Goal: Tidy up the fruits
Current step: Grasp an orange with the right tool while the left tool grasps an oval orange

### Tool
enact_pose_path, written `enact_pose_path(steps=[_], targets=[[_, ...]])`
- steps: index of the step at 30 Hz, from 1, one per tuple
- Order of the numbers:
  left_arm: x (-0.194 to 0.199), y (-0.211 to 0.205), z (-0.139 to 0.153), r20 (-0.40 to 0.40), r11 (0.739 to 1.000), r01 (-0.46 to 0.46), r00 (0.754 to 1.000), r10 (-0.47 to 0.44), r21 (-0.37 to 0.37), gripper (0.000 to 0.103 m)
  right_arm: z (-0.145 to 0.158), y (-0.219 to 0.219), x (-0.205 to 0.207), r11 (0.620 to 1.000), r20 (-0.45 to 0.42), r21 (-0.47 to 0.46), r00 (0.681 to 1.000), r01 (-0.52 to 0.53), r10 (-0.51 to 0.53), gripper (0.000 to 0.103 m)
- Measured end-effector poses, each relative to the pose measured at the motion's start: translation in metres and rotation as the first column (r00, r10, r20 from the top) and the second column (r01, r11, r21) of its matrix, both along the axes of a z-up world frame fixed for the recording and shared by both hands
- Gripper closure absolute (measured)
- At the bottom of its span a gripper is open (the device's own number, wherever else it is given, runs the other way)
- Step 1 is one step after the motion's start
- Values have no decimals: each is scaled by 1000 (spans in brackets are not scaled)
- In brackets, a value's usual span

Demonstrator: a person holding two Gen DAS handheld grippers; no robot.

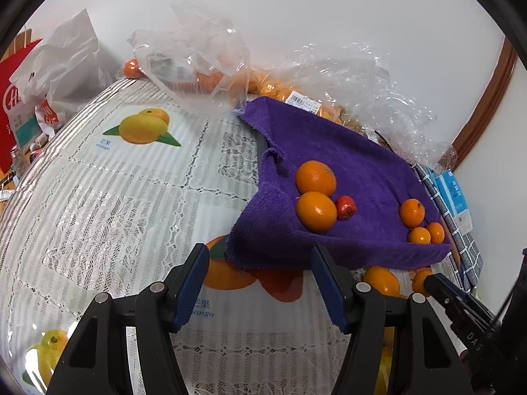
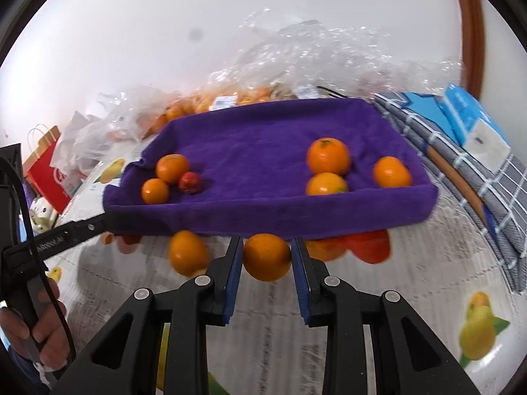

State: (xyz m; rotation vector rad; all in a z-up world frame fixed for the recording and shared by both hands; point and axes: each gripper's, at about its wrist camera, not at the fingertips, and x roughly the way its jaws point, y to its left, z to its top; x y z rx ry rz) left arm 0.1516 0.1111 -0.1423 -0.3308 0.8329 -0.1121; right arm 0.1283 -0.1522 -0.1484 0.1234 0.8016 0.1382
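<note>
- While the left gripper (image 1: 260,283) hangs over the lace tablecloth (image 1: 115,197), its blue fingers (image 1: 194,283) stand wide apart and hold nothing.
- From the left wrist view, the purple towel (image 1: 355,171) has two oranges (image 1: 315,177) and a small red fruit (image 1: 346,207) on one side, and three smaller oranges (image 1: 411,212) on the other side.
- Behind it sit clear plastic bags (image 1: 197,62) with more oranges inside.
- From the right wrist view, the right gripper (image 2: 267,258) has an orange (image 2: 266,256) between its pads, just in front of the towel's edge. It looks pinched, with the pads touching both sides.
- One more loose orange (image 2: 188,251) lies on the tablecloth beside it.
- I think the job is partly done: six fruits are on the towel, but this orange, the loose one and the bagged ones are still left.
</note>
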Motion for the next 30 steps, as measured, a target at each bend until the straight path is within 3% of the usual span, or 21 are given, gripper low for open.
enact_pose_path(steps=[8,14,24,30], targets=[[-1,-6,-1,2,999,22,1000,-22,27,42,-14,-7,-2,1000,-24,15,1000,16,-16,69],[-8,-11,3,30,997,23,999,-25,67,43,-19,2,7,999,-62,-30,998,-13,11,70],[-25,-9,-7,-24,994,94,995,-95,-53,43,0,-15,-10,1000,17,-24,1000,-2,2,70],[-38,-28,-9,-30,986,164,986,-165,-30,43,15,-37,-17,999,54,14,998,36,-37,70]])
